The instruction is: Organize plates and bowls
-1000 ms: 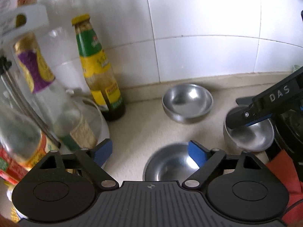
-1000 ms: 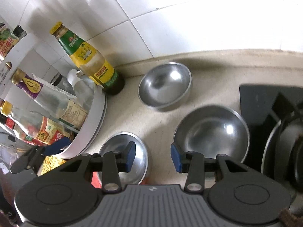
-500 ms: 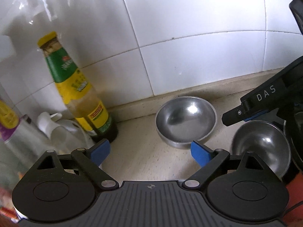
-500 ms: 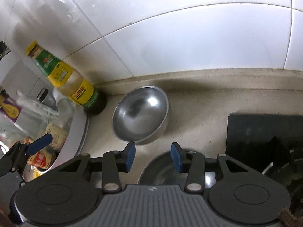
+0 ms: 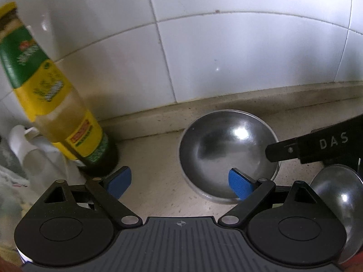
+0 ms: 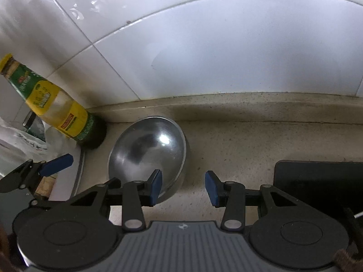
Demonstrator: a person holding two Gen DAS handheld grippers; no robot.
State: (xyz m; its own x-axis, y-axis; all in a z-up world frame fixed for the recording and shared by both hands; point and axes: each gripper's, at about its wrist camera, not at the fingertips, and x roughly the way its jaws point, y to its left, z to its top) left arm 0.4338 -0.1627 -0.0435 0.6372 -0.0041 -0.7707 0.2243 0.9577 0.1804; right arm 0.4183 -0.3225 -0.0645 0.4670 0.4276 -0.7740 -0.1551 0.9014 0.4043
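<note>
With the left gripper [image 5: 180,182] and right gripper [image 6: 183,187] both spread wide and empty, the round steel bowl [image 6: 147,156] at frame centre could be shoved into the yellow-labelled glass bottle [image 6: 54,111] at left, toppling it.

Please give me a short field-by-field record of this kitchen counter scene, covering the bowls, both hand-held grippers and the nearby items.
surface: beige counter against a white tiled wall
main bowl: steel bowl, upright, empty, near the wall
second bowl: smaller steel bowl, at right edge of left wrist view
left hand-held gripper: open, holding nothing, right pad over main bowl's near rim
right hand-held gripper: open, holding nothing, left pad over the bowl's near edge
bottle: sauce bottle, yellow-green label, left of main bowl
stove: black hob edge at right
</note>
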